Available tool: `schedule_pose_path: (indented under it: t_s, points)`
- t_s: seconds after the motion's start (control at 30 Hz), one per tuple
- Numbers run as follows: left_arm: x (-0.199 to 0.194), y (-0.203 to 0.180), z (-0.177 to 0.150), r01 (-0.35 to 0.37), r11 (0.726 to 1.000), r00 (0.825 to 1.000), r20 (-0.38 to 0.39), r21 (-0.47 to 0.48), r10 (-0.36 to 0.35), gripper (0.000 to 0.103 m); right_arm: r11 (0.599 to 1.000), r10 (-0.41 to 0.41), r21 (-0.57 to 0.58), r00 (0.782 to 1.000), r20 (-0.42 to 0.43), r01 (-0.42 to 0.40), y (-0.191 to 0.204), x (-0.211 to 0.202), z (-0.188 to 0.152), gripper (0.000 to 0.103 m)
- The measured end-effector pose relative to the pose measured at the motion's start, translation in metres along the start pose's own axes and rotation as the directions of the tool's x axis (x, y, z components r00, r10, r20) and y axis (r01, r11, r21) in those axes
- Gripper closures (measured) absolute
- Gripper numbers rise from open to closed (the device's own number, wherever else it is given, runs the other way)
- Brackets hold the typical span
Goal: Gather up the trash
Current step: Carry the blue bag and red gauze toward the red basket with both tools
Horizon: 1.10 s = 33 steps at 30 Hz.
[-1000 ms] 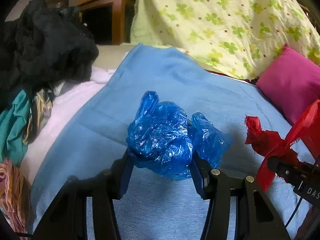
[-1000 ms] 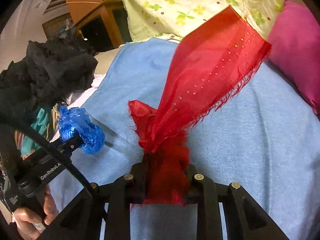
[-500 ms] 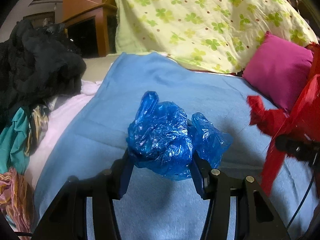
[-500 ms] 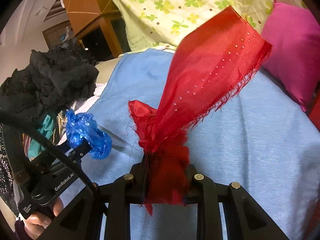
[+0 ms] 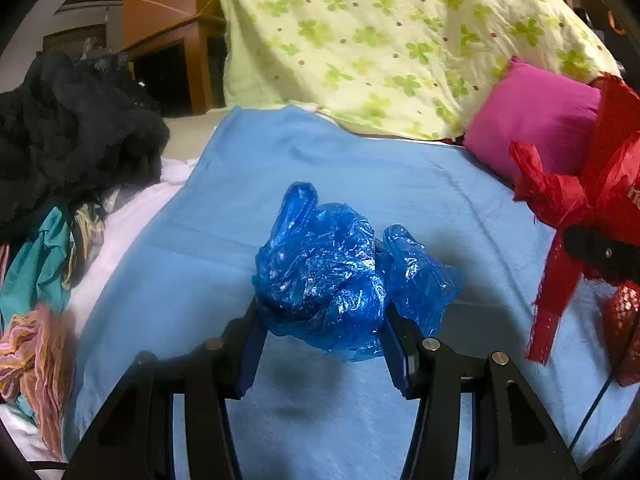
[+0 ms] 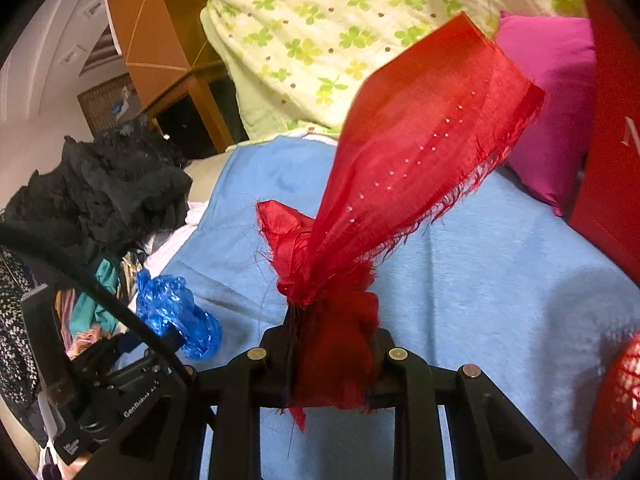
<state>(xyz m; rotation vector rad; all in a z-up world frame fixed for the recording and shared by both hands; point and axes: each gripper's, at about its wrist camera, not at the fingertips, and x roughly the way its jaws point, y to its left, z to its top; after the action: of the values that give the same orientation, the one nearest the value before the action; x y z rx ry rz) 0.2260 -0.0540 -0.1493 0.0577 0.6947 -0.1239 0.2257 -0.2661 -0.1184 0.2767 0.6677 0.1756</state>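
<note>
Clamping a crumpled blue plastic bag (image 5: 320, 276) in the left gripper (image 5: 320, 320), jaws partly parted and pressing on both sides of the wad, part of it bulging out past the right finger. Holding it lifted above the blue blanket (image 5: 340, 176) spread over the bed. Pinching a frayed red fabric scrap (image 6: 384, 184) in the right gripper (image 6: 332, 344), jaws drawn in tight on its bunched lower end, the loose sheer end fanning up and toward the right. Hanging to the right of the blue bag, apart from it. Lying far left: a heap of black clothes (image 5: 68, 132). Resting at the far right: a pink pillow (image 5: 532, 116) against a green-flowered quilt (image 5: 392, 40).
</note>
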Motion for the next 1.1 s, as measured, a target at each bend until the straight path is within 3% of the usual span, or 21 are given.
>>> schedule_pose_path:
  t_s: [0.37, 0.73, 1.1]
  points:
    - [-0.069, -0.055, 0.015, -0.008, 0.995, 0.995, 0.099, 0.098, -0.002, 0.048, 0.999, -0.026, 0.044, 0.989, 0.148, 0.019, -0.030, -0.075, -0.013, 0.077]
    - [-0.122, -0.111, 0.024, 0.010, 0.979, 0.984, 0.174, 0.201, -0.046, 0.048, 0.994, -0.093, 0.078, 0.953, 0.287, 0.074, -0.063, -0.144, -0.026, 0.077]
    - [-0.148, -0.154, 0.027, 0.027, 0.961, 0.976, 0.203, 0.275, -0.085, 0.048, 0.988, -0.135, 0.123, 0.920, 0.368, 0.096, -0.085, -0.175, -0.026, 0.077]
